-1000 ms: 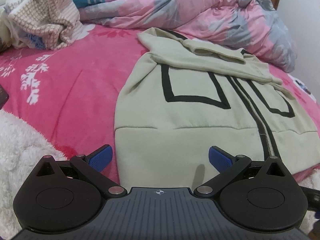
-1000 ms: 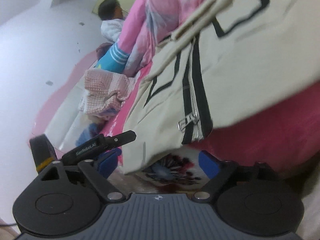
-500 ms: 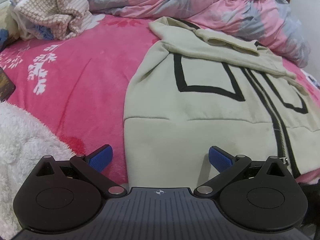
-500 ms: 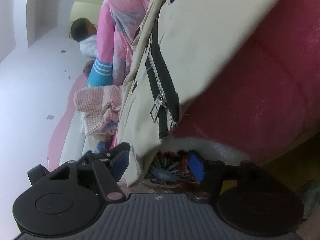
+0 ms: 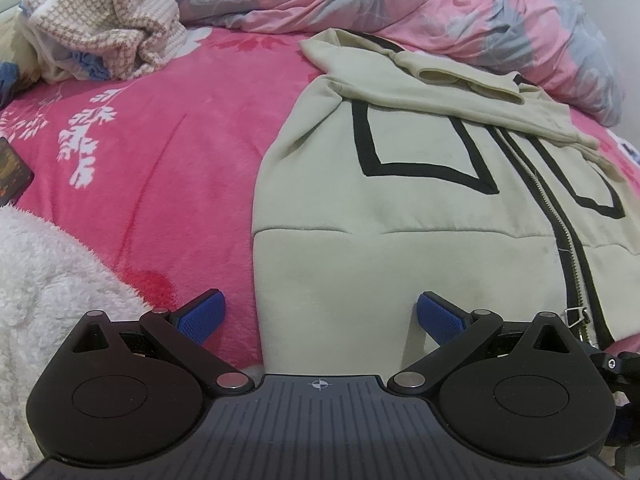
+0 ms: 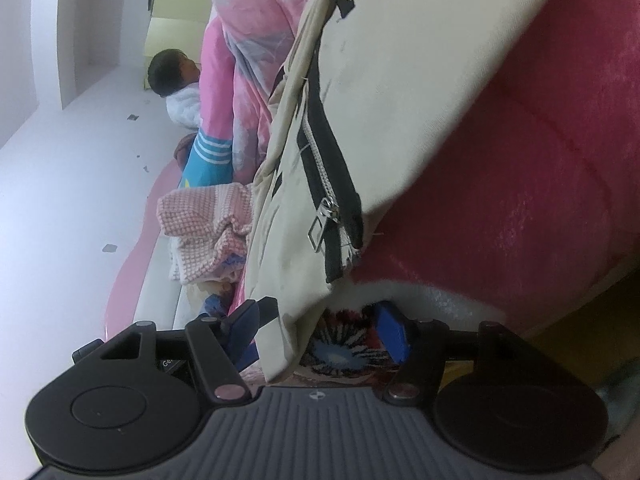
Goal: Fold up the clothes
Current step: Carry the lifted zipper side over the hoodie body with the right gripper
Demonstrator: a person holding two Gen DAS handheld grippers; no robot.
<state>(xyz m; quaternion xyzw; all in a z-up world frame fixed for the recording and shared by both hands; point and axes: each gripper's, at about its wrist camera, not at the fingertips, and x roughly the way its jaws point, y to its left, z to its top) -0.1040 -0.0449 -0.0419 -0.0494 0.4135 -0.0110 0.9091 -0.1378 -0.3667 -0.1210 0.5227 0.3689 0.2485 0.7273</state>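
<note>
My right gripper (image 6: 316,330) sits wide apart around the cream jacket (image 6: 400,80) hem; view rolled sideways. Zipper pull (image 6: 326,220) dangles above, pink bed cover (image 6: 520,208) beside it.

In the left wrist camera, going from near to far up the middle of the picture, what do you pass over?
Left gripper → beige zip jacket hem → its folded-over sleeve → crumpled pink and grey quilt.
</note>
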